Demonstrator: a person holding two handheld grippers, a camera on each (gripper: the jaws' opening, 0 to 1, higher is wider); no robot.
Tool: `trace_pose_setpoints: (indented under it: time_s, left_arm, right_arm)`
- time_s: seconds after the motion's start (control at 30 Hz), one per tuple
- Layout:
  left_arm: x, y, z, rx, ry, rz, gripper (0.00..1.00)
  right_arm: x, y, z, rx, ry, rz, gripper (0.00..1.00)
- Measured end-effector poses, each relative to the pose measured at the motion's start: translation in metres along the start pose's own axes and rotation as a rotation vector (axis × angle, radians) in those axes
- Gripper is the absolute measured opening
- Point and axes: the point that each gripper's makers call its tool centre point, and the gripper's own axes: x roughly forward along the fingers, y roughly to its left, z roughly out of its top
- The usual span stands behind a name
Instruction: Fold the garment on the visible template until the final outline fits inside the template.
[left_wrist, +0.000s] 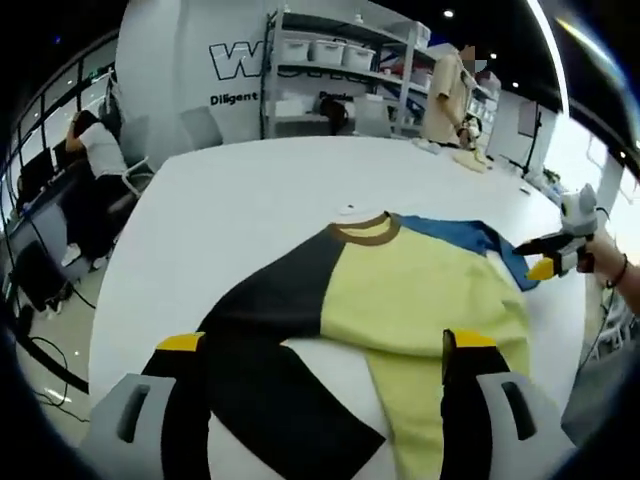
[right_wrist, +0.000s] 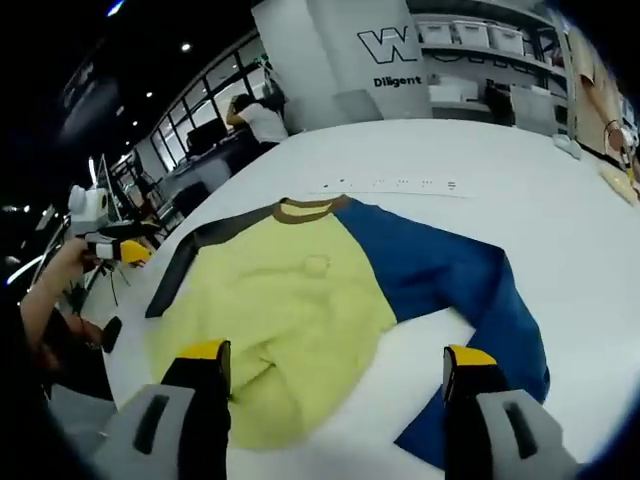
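**Colour-block shirt spread on white table, both grippers open above it**

We see the garment (left_wrist: 400, 290) lying flat on the white table (left_wrist: 250, 190): yellow body, brown collar (left_wrist: 363, 231), one black sleeve (left_wrist: 270, 370) and one blue sleeve (right_wrist: 470, 290). In the left gripper view the left gripper (left_wrist: 325, 345) hangs over the shirt's lower part, jaws set wide, yellow tips apart, nothing between them. In the right gripper view the right gripper (right_wrist: 335, 355) sits over the yellow hem area, jaws wide too and holding nothing. The right gripper also shows at the right edge of the left gripper view, just by the blue sleeve end; we can't tell whether it touches the cloth.

A row of small marks (right_wrist: 390, 184) runs on the table beyond the collar; too small for us to read. Writing: a white pillar (right_wrist: 400, 60) carries a large "W" logo with "Diligent" under it, rest cut off. Behind, shelving (left_wrist: 340, 70) with white bins. A person in a white top (left_wrist: 100, 150) leans at a desk.
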Motion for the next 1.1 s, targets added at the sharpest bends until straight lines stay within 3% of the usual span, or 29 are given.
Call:
trace_pose_setpoints:
  time_s: [0.17, 0.3, 0.67, 0.83, 0.97, 1.1]
  left_arm:
    - [-0.012, -0.011, -0.012, 0.027, 0.005, -0.014, 0.91]
    - [-0.021, -0.015, -0.023, 0.104, 0.026, 0.002, 0.89]
    - [-0.034, -0.043, -0.042, 0.108, 0.028, -0.054, 0.89]
    - [-0.037, -0.051, -0.054, 0.093, 0.036, -0.065, 0.89]
    - [-0.038, -0.06, -0.073, 0.103, 0.078, -0.096, 0.88]
    - [-0.04, -0.061, -0.081, 0.113, 0.091, -0.094, 0.88]
  right_arm:
    - [-0.005, 0.015, -0.009, -0.009, -0.018, 0.025, 0.84]
    - [-0.008, 0.031, -0.02, -0.048, -0.003, 0.05, 0.81]
    - [-0.016, 0.077, -0.028, -0.124, -0.032, 0.149, 0.8]
    - [-0.015, 0.098, -0.044, -0.206, 0.004, 0.21, 0.78]
    - [-0.015, 0.111, -0.063, -0.311, 0.047, 0.242, 0.74]
    - [-0.015, 0.122, -0.071, -0.34, 0.046, 0.268, 0.7]
